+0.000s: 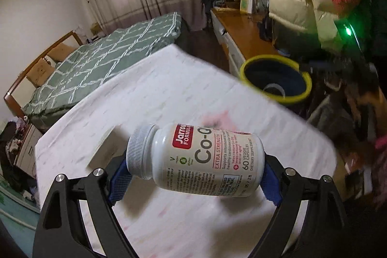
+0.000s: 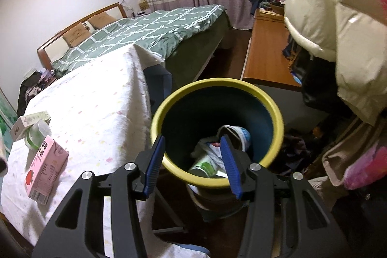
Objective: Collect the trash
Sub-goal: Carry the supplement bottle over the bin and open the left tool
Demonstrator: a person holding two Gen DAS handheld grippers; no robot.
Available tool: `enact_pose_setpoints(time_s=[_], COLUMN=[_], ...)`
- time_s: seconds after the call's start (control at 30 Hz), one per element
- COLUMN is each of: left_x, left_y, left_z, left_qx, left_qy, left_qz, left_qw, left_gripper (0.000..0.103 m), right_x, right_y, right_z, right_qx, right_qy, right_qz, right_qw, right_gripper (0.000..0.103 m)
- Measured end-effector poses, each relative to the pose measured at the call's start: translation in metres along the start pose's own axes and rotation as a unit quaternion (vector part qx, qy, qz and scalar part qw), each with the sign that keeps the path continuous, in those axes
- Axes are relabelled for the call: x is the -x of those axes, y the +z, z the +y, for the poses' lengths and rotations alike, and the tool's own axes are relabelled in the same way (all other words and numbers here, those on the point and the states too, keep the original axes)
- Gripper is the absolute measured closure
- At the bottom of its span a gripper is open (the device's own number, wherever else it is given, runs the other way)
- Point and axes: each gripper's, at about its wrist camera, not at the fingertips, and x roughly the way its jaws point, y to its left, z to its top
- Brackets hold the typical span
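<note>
Dim indoor light; strong fisheye bending, dark vignetted corners. Left view motion-blurred except sharp bottle (image 1: 196, 158); green lamp (image 1: 348, 31) flare. Right view sharp.

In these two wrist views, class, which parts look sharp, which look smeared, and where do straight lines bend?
Left wrist view: the white bottle in the left claw is sharp enough to read, while the tablecloth and yellow-rimmed bin smear. Right wrist view: mostly crisp, the bin and pink carton clear. Both bend the curtains near the edges.
</note>
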Motion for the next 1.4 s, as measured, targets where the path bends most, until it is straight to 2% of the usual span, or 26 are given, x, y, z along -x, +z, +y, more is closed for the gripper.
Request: enact_pose_setpoints(time_s=[0.2, 0.5, 0.83, 0.9, 0.97, 1.0, 1.1, 1.17, 1.33, 1.4], left_x=[-0.042, -0.106, -0.181, -0.193, -0.205, -0.207, -0.196, -0.183, -0.126, -0.101], left_y=[0.058, 0.108, 0.154, 0.163, 0.173, 0.176, 0.182, 0.182, 0.167, 0.155], left_z=[-0.068, -0.138, -0.169, -0.171, -0.175, -0.174, -0.163, -0.156, -0.116, -0.099], left_qx=[-0.038, -0.076, -0.036, -0.020, -0.005, 0.001, 0.031, 0.032, 0.064, 0.076], left_qy=[-0.022, -0.045, -0.077, -0.085, -0.090, -0.087, -0.093, -0.090, -0.088, -0.076], left_qz=[-0.007, 0.008, 0.044, 0.051, 0.051, 0.049, 0.032, 0.018, -0.027, -0.045], left_qw=[0.9990, 0.9961, 0.9954, 0.9949, 0.9947, 0.9950, 0.9947, 0.9953, 0.9937, 0.9932], left_gripper=[0.017, 0.017, 0.017, 0.016, 0.008, 0.005, 0.005, 0.005, 0.005, 0.005], right_x=[0.013, 0.025, 0.027, 0.027, 0.026, 0.025, 0.025, 0.024, 0.020, 0.020], right_y=[-0.009, -0.020, -0.026, -0.027, -0.027, -0.028, -0.029, -0.029, -0.029, -0.030], right_z=[-0.030, -0.064, -0.084, -0.087, -0.089, -0.089, -0.089, -0.088, -0.080, -0.078], right_qx=[-0.017, -0.022, -0.027, -0.029, -0.029, -0.029, -0.029, -0.028, -0.023, -0.020], right_qy=[-0.026, -0.066, -0.100, -0.103, -0.106, -0.106, -0.104, -0.102, -0.095, -0.095], right_qz=[-0.009, -0.010, -0.008, -0.005, -0.003, -0.002, -0.001, 0.000, 0.001, 0.003], right_qw=[0.999, 0.998, 0.995, 0.994, 0.994, 0.994, 0.994, 0.994, 0.995, 0.995], right_gripper=[0.057, 0.057, 0.057, 0.053, 0.051, 0.051, 0.051, 0.051, 0.051, 0.051])
